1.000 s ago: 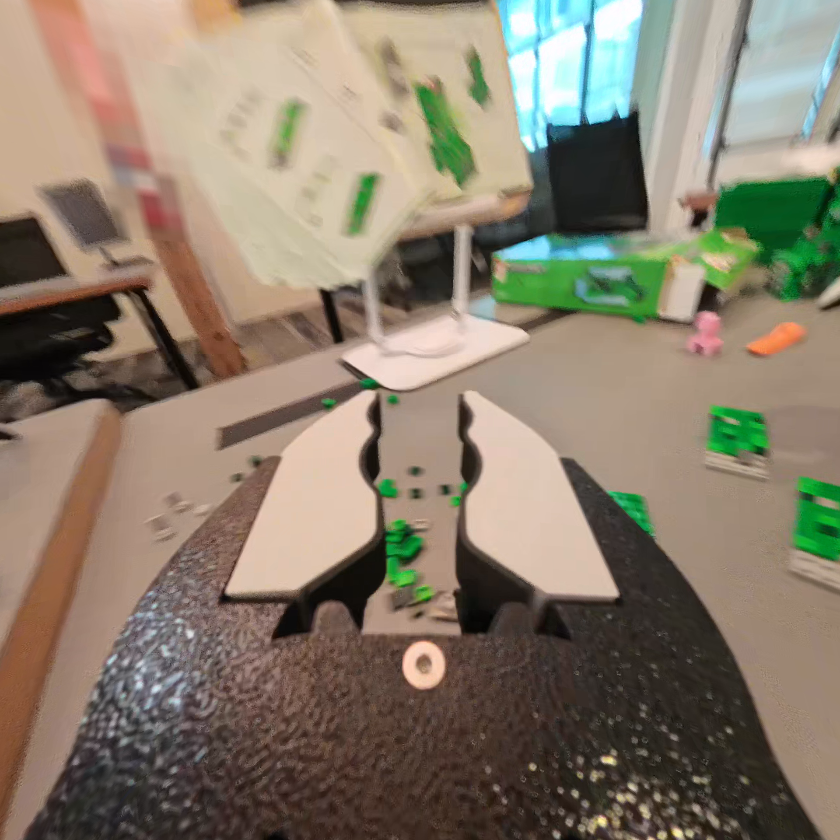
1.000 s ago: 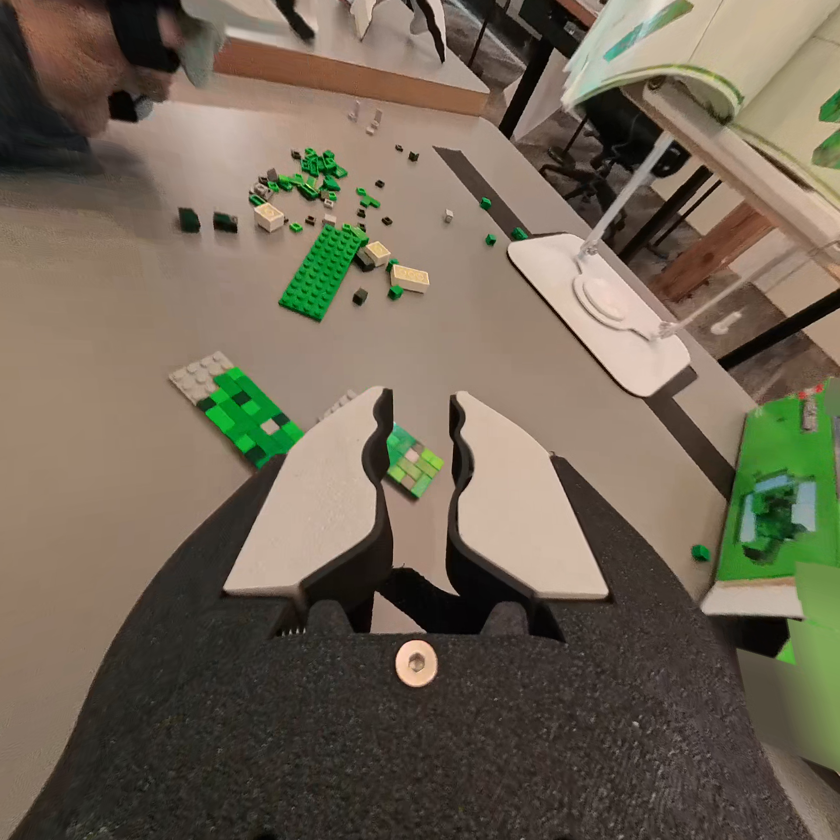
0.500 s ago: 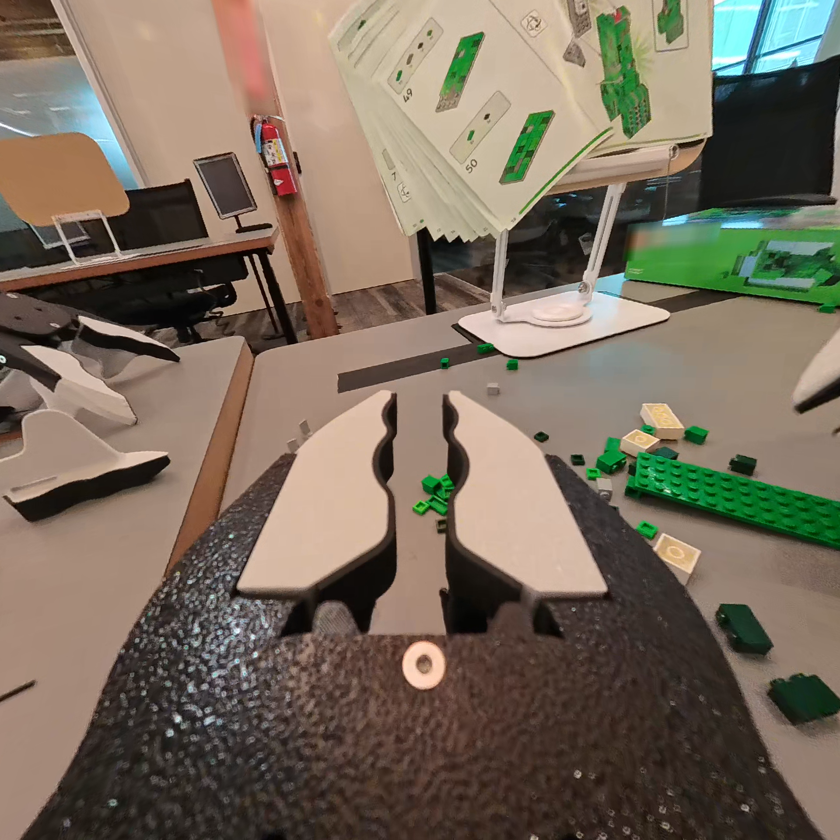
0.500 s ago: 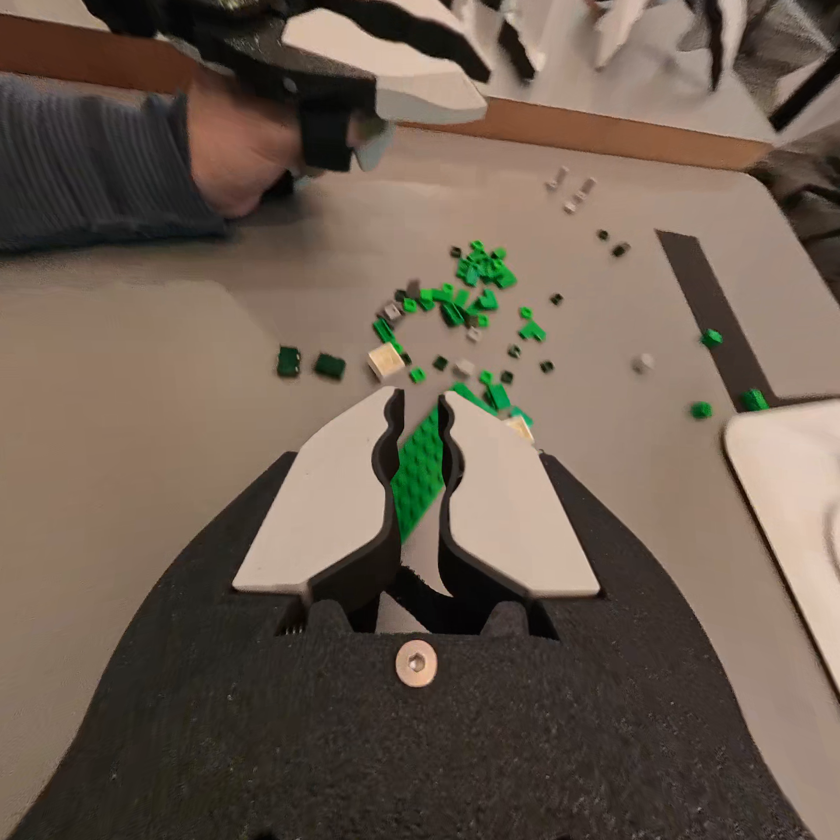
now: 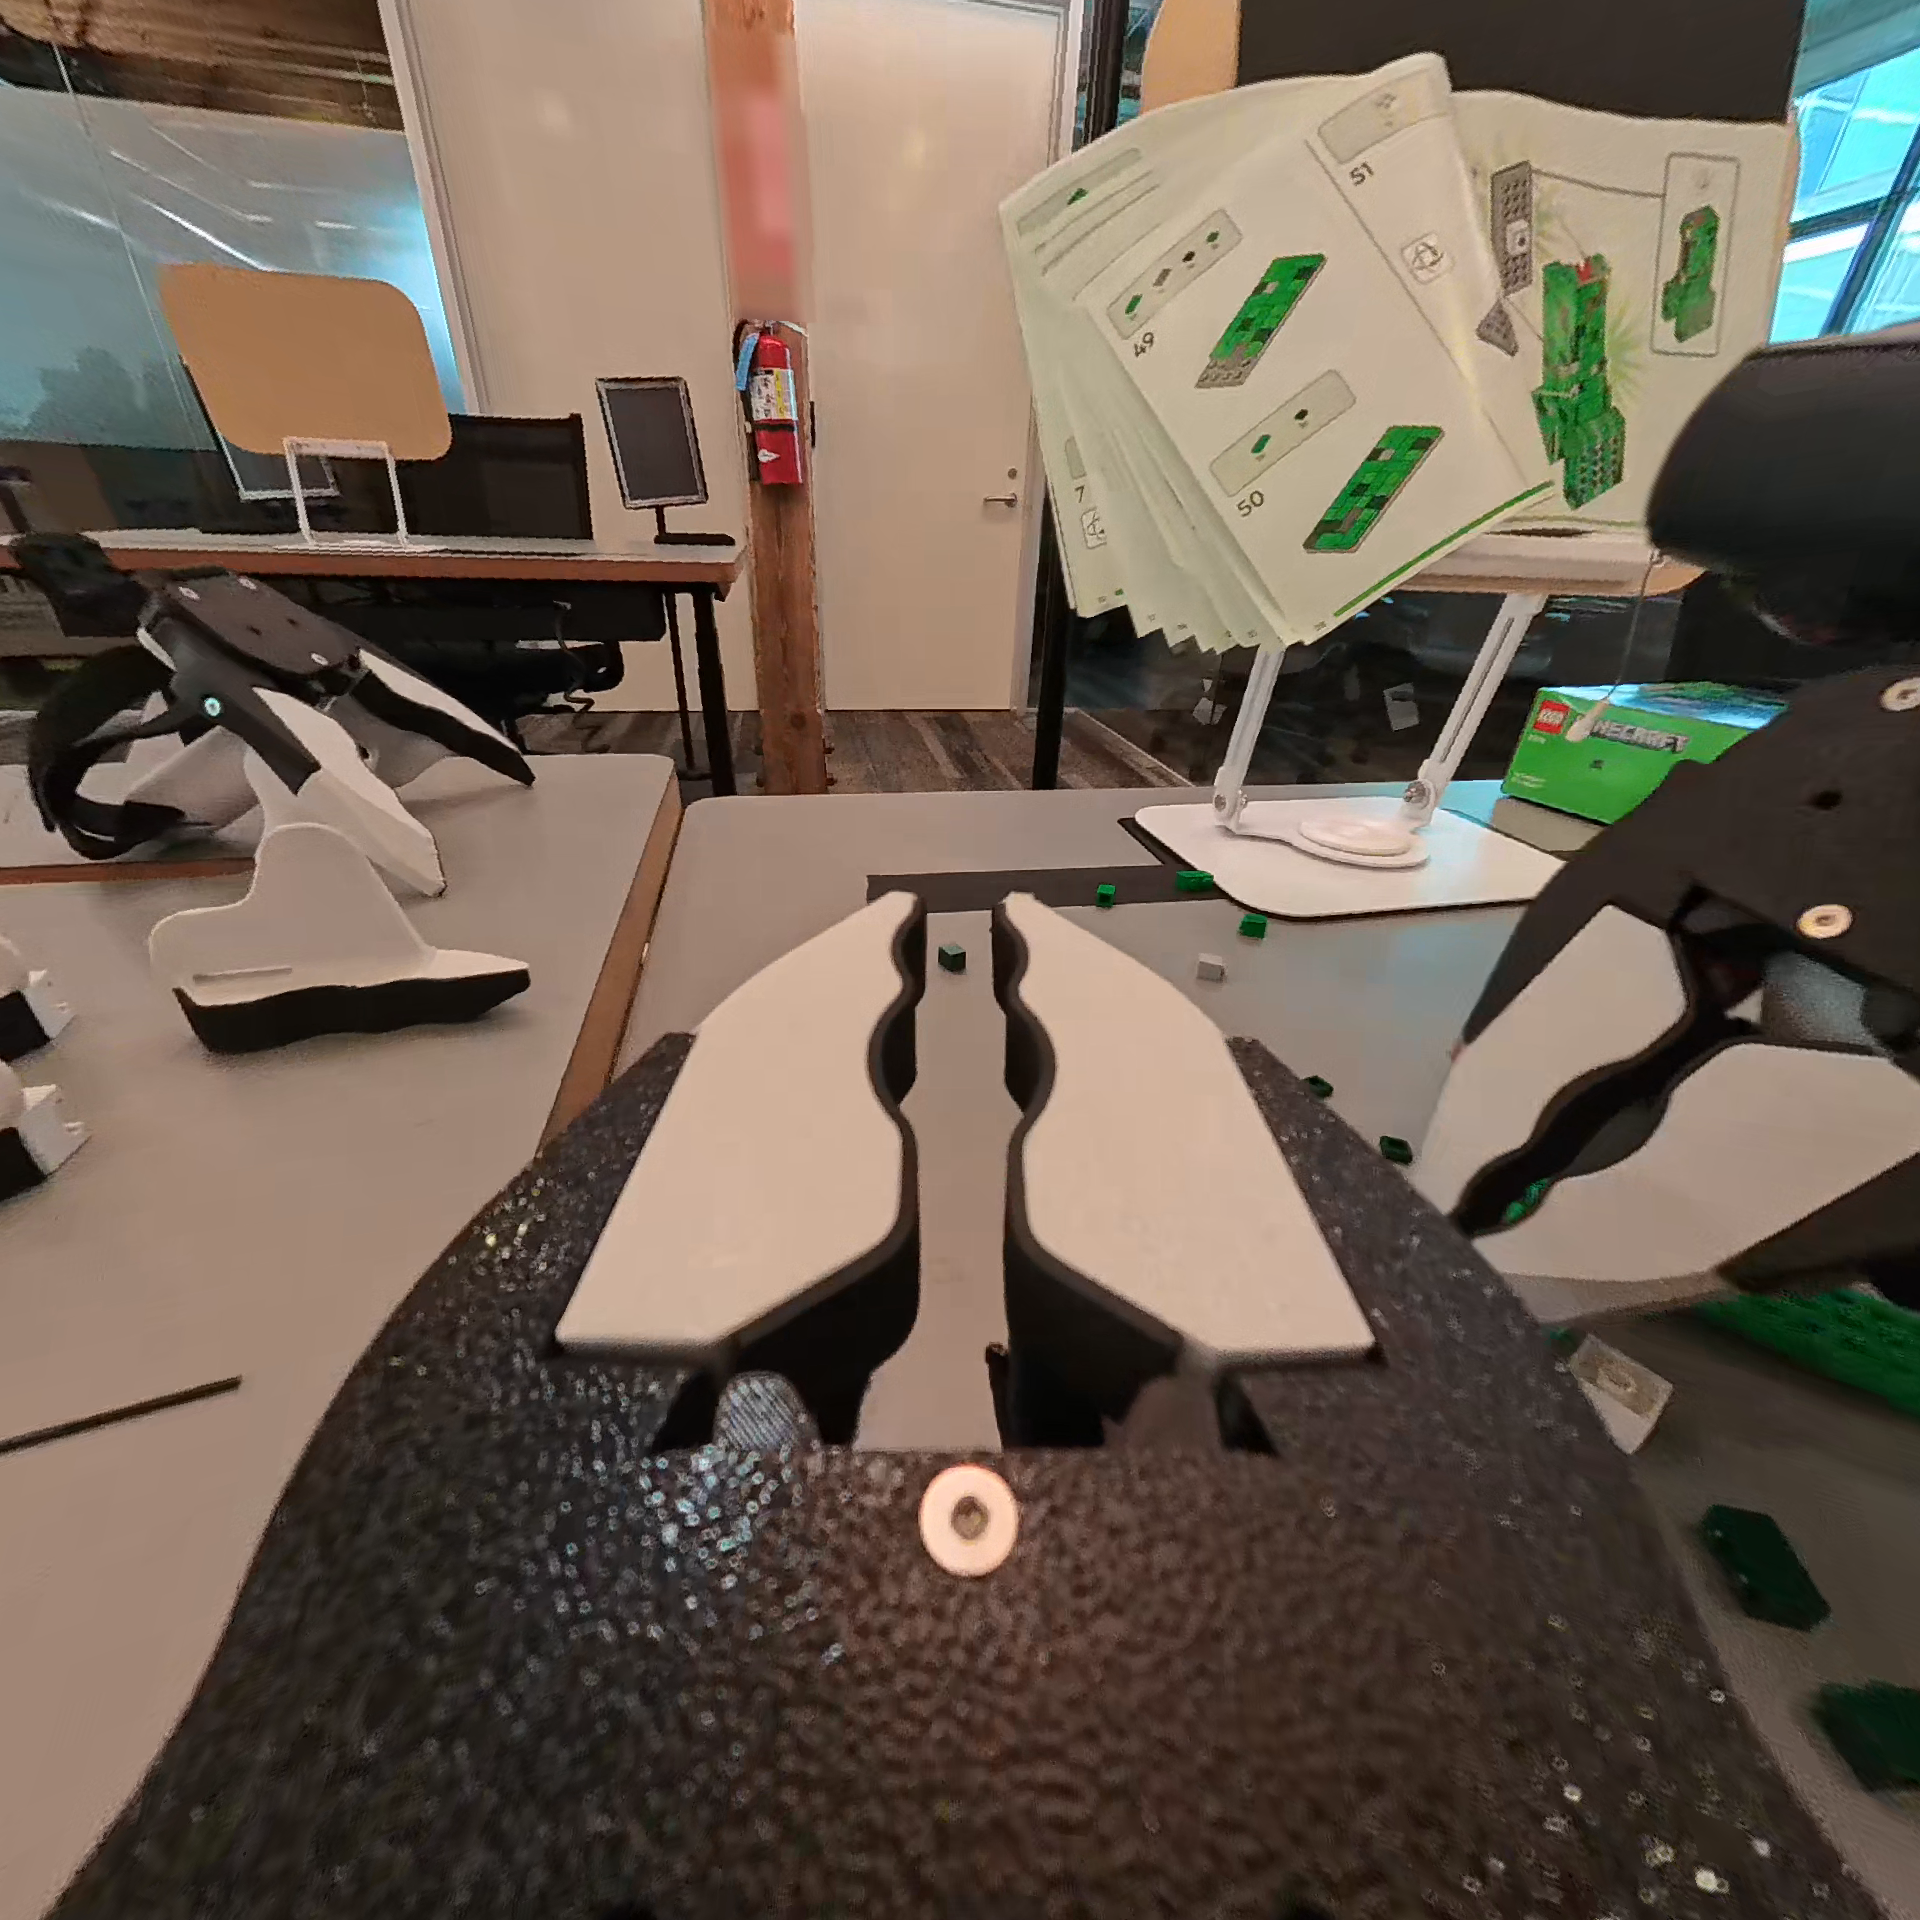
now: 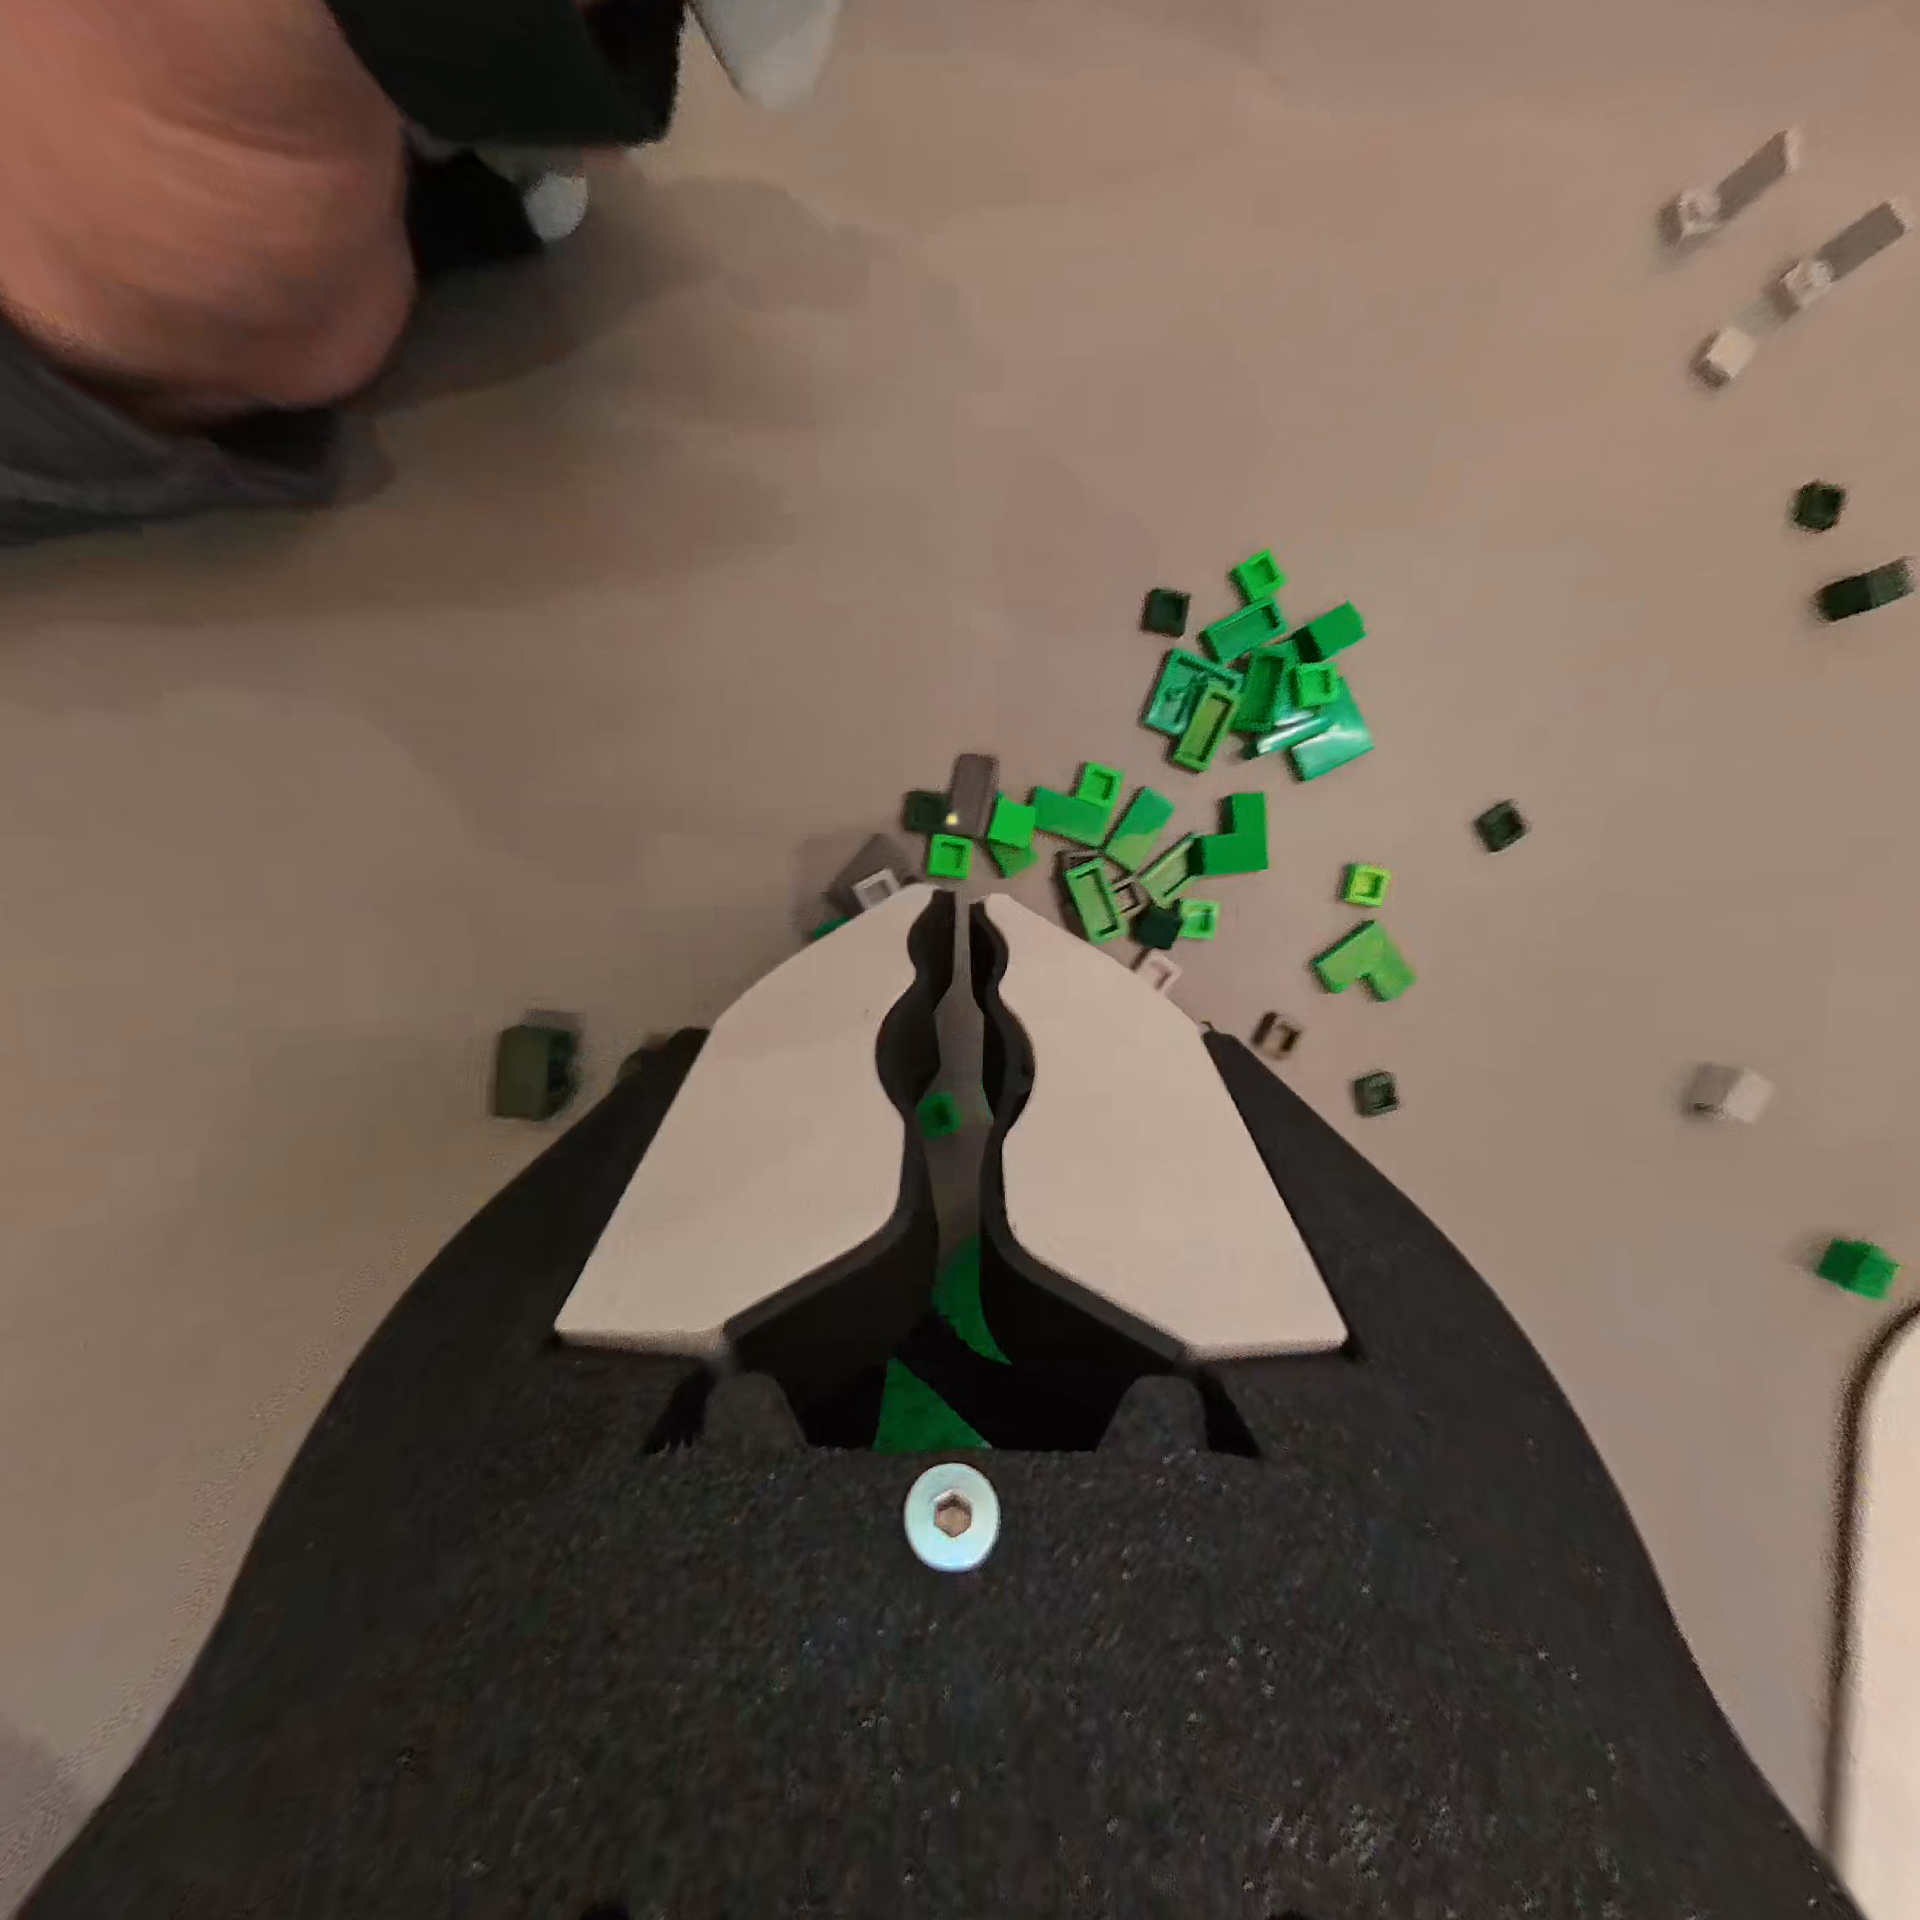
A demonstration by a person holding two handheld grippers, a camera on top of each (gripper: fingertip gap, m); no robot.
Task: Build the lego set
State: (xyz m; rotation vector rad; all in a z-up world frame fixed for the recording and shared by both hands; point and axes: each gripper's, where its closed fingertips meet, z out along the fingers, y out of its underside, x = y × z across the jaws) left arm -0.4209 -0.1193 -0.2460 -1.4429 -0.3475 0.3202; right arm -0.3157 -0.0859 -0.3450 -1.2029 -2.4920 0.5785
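Observation:
My left gripper (image 5: 956, 914) hovers over the grey table (image 5: 779, 831) with its jaws a narrow way apart and nothing between them. A small dark green brick (image 5: 951, 958) lies on the table just beyond its tips. My right gripper (image 6: 958, 902) points down at a heap of small green tiles (image 6: 1195, 790). Its fingertips are closed together and I see nothing between them. A bright green tile (image 6: 948, 854) and a grey tile (image 6: 971, 795) lie just ahead of its tips. The right gripper also shows at the right of the left wrist view (image 5: 1475, 1216), low over the table.
A green baseplate (image 5: 1849, 1340) lies under the right gripper. An instruction booklet (image 5: 1299, 416) hangs on a white stand (image 5: 1351, 842) at the back, next to a green box (image 5: 1631, 738). Spare grippers (image 5: 260, 707) rest on the left table. A hand (image 6: 187, 208) holds the left gripper.
Both jaws have narrowed. The right gripper moved from over the baseplate to the heap of small green tiles, dropped lower and shut. The left gripper swung left, and the right gripper came into its view.

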